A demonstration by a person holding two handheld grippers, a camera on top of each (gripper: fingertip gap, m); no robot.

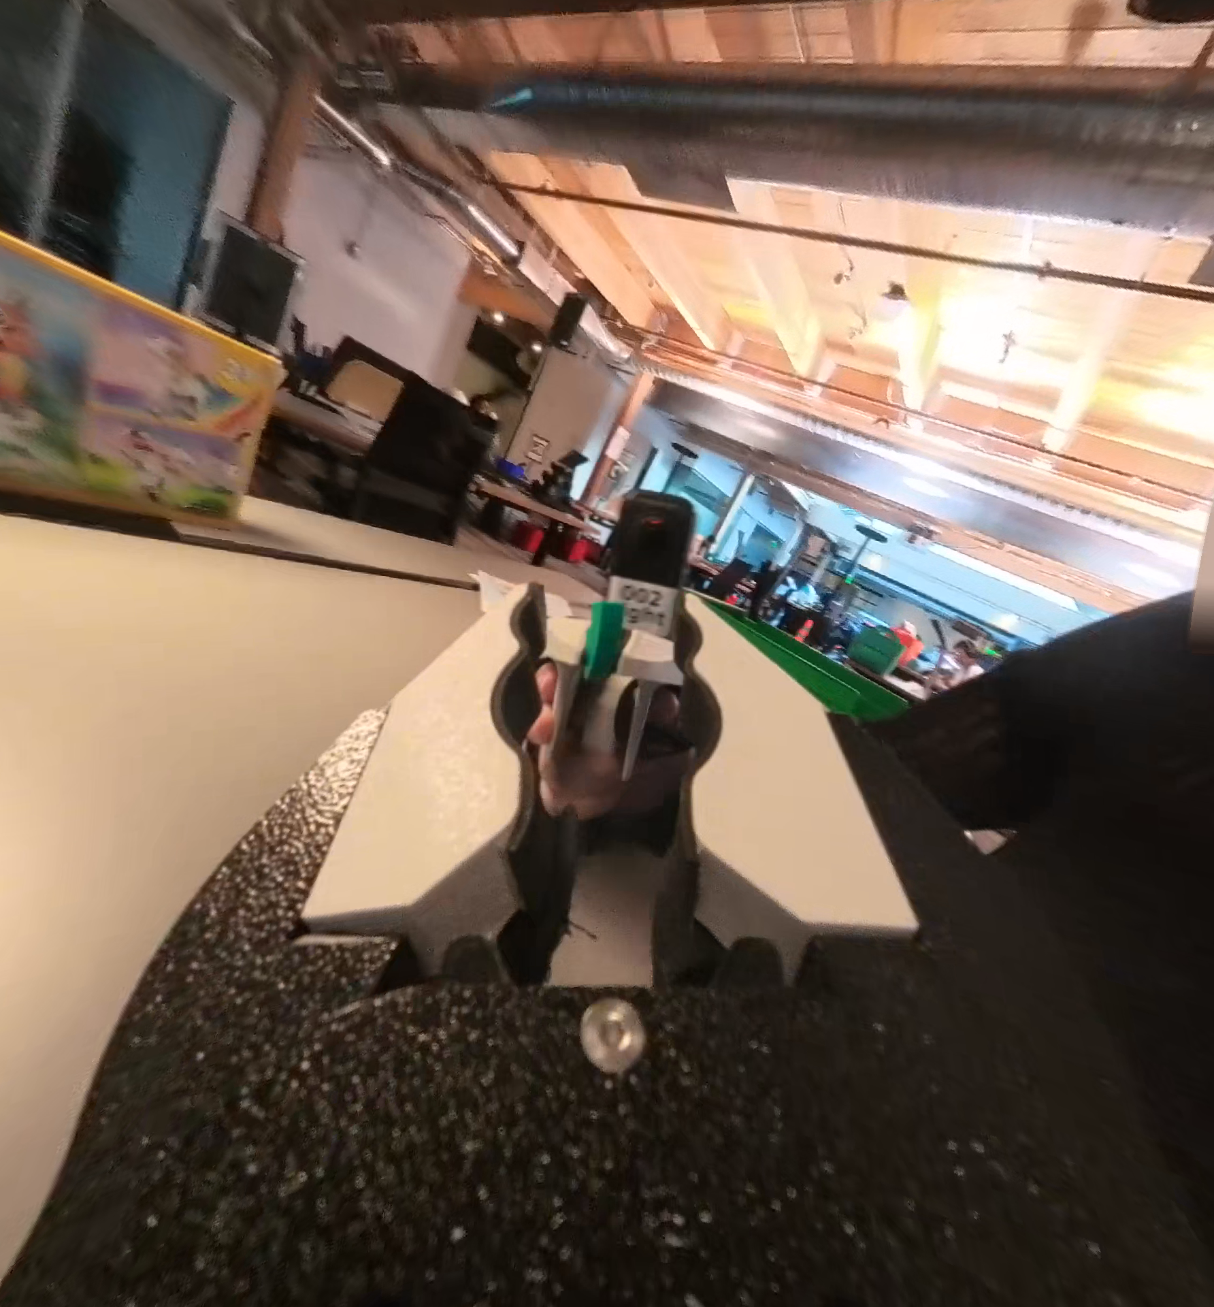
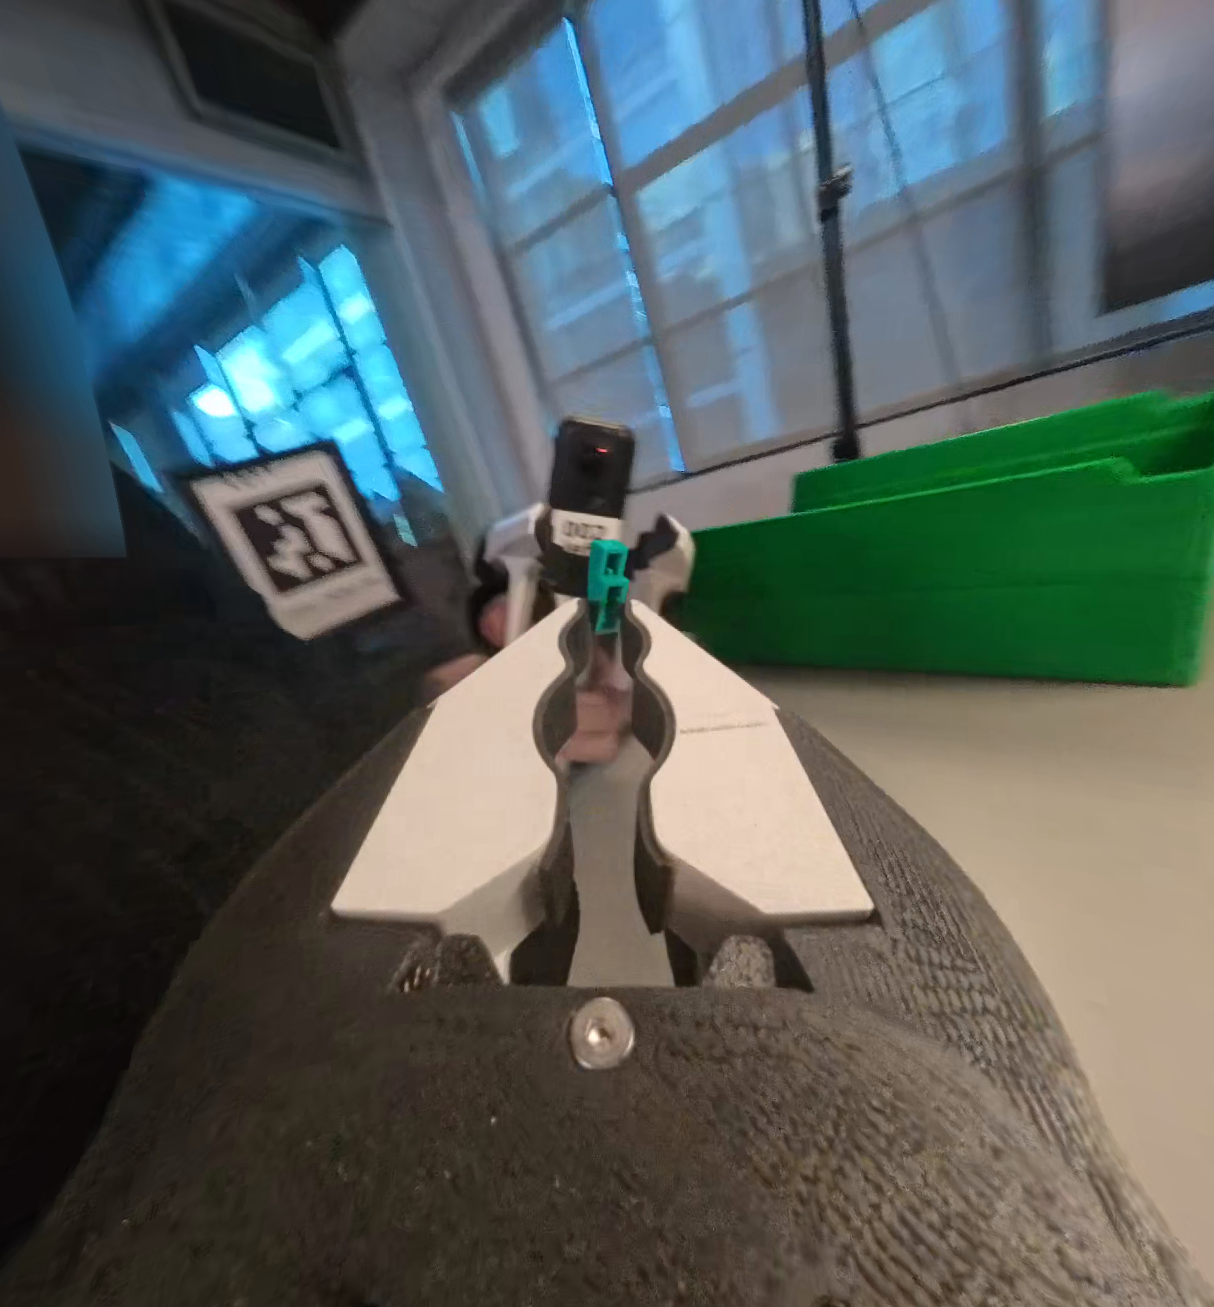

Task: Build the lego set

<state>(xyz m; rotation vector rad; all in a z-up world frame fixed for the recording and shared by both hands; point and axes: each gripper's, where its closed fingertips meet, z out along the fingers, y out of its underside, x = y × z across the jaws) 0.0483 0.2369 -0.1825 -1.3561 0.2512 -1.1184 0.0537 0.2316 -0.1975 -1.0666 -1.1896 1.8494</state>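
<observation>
Where the piece sits: the teal-green lego piece [image 2: 608, 583] is in the air at the centre of both wrist views, clear of the table [image 1: 130, 707], between the two tools that point tip to tip.
Right gripper [image 2: 604, 610]: its fingers are closed down to a narrow gap on the lower part of the piece. The upper part stands free above the tips, which we judge leaves studs exposed for a mating part or for a handover.
Left gripper [image 1: 611, 601]: its fingers are spread wide and carry nothing. The tips flank the piece and the right tool's fingers without visibly touching them.
Reason for the pose: we judge that lifting the piece off the table gives both tools access from opposite sides. Whether a transfer or a regrip is intended, we cannot tell.
Hand [image 1: 569, 764]: a person's hand shows in the slot between the left fingers, behind the right tool.
Green bin [image 2: 943, 587]: it stands on the table at centre right of the right wrist view, near the work point; its contents are hidden.
Lego box [image 1: 109, 396]: it stands at the left edge of the left wrist view, well apart from the piece.
Marker card [image 2: 293, 530]: a black-and-white card sits at centre left.
</observation>
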